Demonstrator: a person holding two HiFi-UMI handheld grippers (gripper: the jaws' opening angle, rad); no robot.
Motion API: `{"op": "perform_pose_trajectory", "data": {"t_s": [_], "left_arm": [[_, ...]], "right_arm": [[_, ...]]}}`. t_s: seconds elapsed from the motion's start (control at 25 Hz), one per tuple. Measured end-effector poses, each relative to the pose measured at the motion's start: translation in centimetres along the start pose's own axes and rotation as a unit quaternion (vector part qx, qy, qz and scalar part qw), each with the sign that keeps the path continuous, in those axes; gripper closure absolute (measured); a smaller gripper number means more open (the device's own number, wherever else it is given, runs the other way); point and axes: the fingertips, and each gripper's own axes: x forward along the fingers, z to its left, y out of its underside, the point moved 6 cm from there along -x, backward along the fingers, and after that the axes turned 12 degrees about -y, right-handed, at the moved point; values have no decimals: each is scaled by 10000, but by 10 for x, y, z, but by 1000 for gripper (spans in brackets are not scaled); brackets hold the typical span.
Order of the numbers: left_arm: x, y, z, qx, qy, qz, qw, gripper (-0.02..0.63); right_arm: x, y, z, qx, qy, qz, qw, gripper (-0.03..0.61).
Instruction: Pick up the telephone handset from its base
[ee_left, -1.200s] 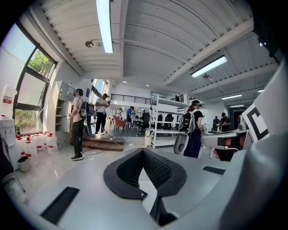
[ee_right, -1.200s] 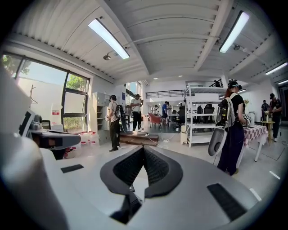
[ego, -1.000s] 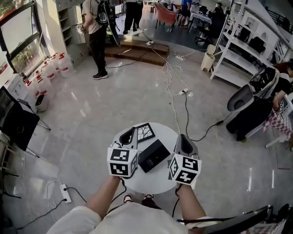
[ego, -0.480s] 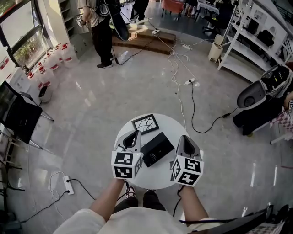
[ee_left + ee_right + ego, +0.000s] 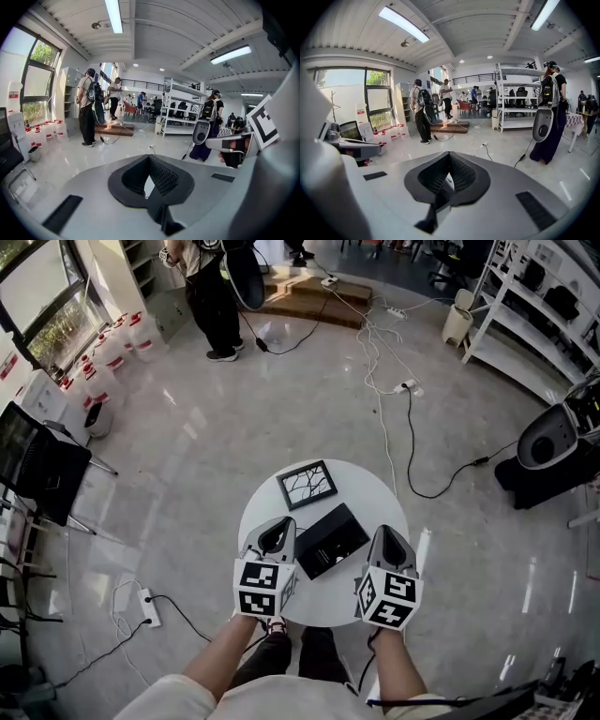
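Round white counter (image 5: pixel 375 495) in the middle of an open, glossy floor. Person stands at its near edge, one gripper in each hand.

Telephone (image 5: pixel 330 540): a flat black block lying on the counter, set at an angle, slightly nearer the person than the centre. Handset can't be told apart from the base at this size. Nothing touches it.

Left tongs (image 5: pixel 277 529): held over the near-left part of the counter, tips just beside the telephone's left end but apart from it. In the left gripper view the left tongs (image 5: pixel 149 158) are pressed together, ribbed pads meeting, nothing between them.

Right tongs (image 5: pixel 386 536): over the near-right edge of the counter, near the telephone's right end, a clear gap between. In the right gripper view the right tongs (image 5: pixel 450 157) are likewise pressed together and empty.

Both grippers point away from the person, roughly parallel, with the telephone between them.

Picture frame (image 5: pixel 307 485) with a branching crack pattern lies flat on the far side of the counter, just beyond the telephone.

Around: cables (image 5: pixel 392 399) trail across the floor; power strip (image 5: pixel 147 607) at lower left; a bystander (image 5: pixel 214 306) stands at the far left; white shelving (image 5: pixel 530 306) at the far right.
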Motion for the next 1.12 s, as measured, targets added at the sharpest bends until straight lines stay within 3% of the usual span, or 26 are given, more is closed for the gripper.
{"op": "perform_pose_trajectory", "data": {"t_s": [0.56,1.12], "left_arm": [[27,47,3,28,25,541,9985,598],[37,73,-11,118,447,841,9954,598]], "right_arm": [[11,50,-1,109,58,603,9981,554],[15,69,-11,368,267,762,9961,554]]}}
